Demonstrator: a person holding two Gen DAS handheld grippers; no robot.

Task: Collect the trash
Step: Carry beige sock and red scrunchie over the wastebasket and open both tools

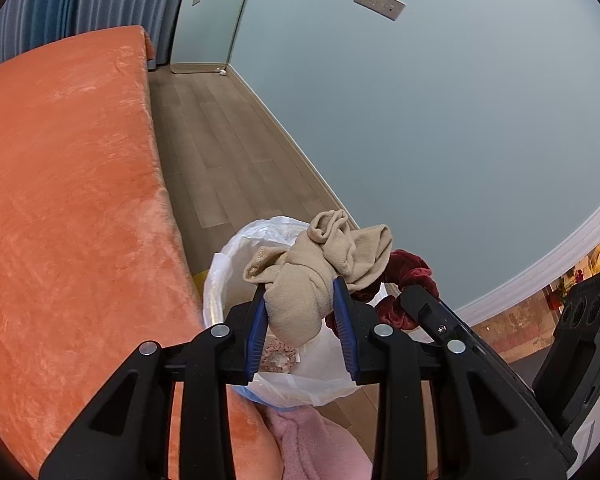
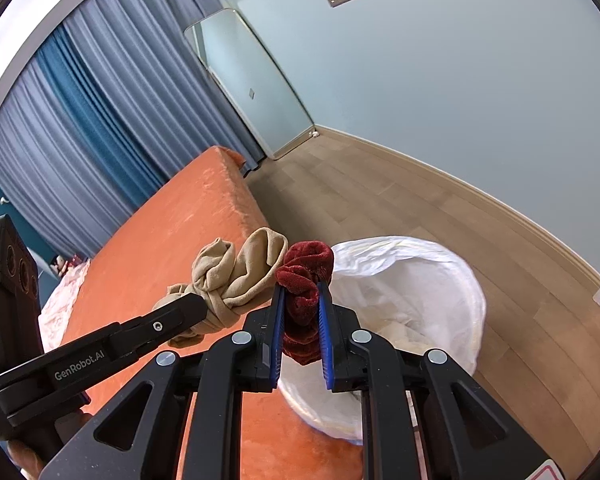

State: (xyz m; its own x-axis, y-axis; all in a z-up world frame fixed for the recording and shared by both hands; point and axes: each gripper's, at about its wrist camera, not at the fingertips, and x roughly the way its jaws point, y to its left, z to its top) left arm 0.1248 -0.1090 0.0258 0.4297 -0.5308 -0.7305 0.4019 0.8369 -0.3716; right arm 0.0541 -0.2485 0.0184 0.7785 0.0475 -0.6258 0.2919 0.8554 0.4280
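The left gripper (image 1: 300, 300) pinches a knotted sock (image 1: 320, 268); the right gripper (image 2: 302, 300) pinches a scrunchie (image 2: 306, 280). Both look soft and light, held mid-body above the bin (image 1: 216, 280).

An orange plush bed cover (image 1: 68, 184) is seen along the left, with a wooden plank floor (image 1: 228, 152) beside it. A pale blue wall (image 1: 440, 120) carries a grey switch plate (image 1: 379, 3). A tall mirror (image 2: 256, 84) is leaned against the wall in the corner, next to pleated blue curtains (image 2: 80, 120). A pink fluffy fabric (image 1: 316, 444) is visible at the lower edge, beside the bed cover.
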